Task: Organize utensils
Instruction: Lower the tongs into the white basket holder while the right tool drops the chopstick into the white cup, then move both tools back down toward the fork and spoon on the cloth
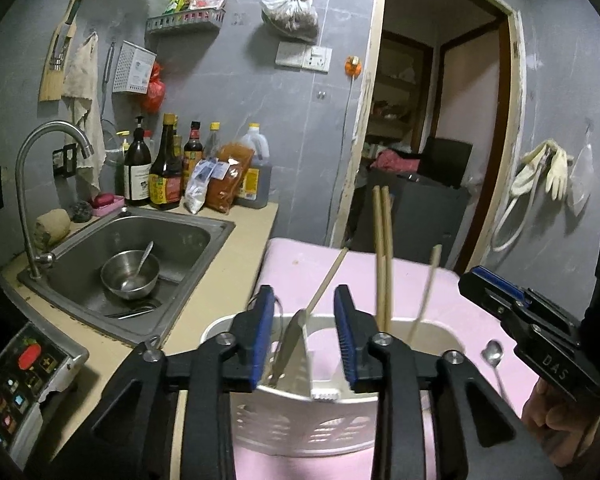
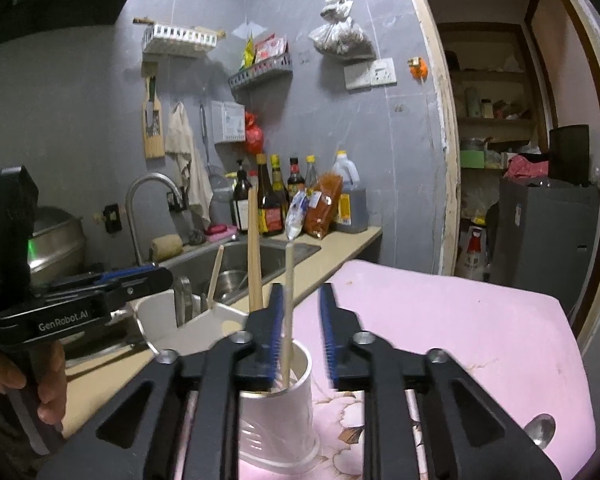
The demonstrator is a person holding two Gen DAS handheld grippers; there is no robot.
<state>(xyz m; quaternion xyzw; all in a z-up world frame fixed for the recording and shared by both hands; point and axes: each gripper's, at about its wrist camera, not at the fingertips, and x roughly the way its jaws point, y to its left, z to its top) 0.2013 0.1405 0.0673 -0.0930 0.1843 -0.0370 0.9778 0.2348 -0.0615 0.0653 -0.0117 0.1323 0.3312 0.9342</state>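
A white slotted utensil holder [image 1: 300, 420] stands on a pink mat [image 1: 440, 292]. It holds a knife blade [image 1: 290, 344], a chopstick pair [image 1: 382, 256] and single chopsticks [image 1: 424, 292]. My left gripper [image 1: 305, 332] is open just above the holder's left compartment, its jaws either side of the knife. My right gripper [image 2: 302, 336] is open above the holder [image 2: 280, 412], with a loose chopstick [image 2: 287, 312] leaning against its left pad. A metal spoon [image 1: 494, 354] lies on the mat at the right; it also shows in the right wrist view [image 2: 542, 430].
A steel sink [image 1: 100, 276] with a bowl and spoon [image 1: 130, 274] is at the left, with a tap [image 1: 36, 184]. Sauce bottles [image 1: 168, 168] line the counter's back. A stove panel [image 1: 16, 388] sits at the lower left. A doorway [image 1: 432, 140] opens behind.
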